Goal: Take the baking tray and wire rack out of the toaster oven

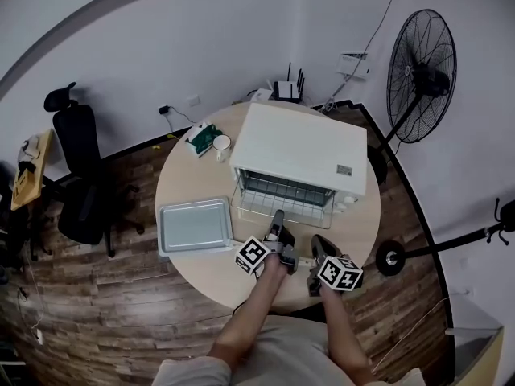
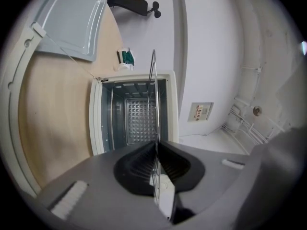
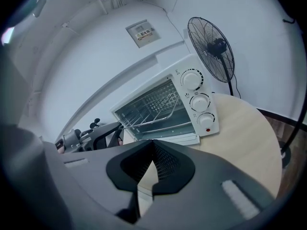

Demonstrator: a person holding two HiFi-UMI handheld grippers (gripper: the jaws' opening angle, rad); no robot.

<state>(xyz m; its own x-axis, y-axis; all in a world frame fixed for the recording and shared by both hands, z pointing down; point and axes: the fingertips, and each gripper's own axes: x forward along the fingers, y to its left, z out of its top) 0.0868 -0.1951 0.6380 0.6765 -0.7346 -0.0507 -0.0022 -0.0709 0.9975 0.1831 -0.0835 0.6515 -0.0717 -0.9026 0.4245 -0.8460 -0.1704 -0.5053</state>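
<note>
The white toaster oven [image 1: 302, 147] stands on the round table with its door down. The wire rack [image 1: 282, 193] sticks partway out of the opening. My left gripper [image 1: 278, 217] is shut on the rack's front edge. In the left gripper view the rack [image 2: 155, 99] runs edge-on as a thin line from the jaws [image 2: 156, 146] into the oven [image 2: 134, 114]. The grey baking tray [image 1: 193, 225] lies flat on the table, left of the oven. My right gripper [image 1: 316, 245] hovers just right of the left one, shut and holding nothing [image 3: 152, 143]; the rack [image 3: 153, 115] is ahead of it.
A white mug [image 1: 221, 144] and a green box [image 1: 201, 137] sit at the table's back left. A standing fan [image 1: 420, 75] is to the right, an office chair [image 1: 80, 175] to the left. The oven's knobs [image 3: 199, 101] face the right gripper.
</note>
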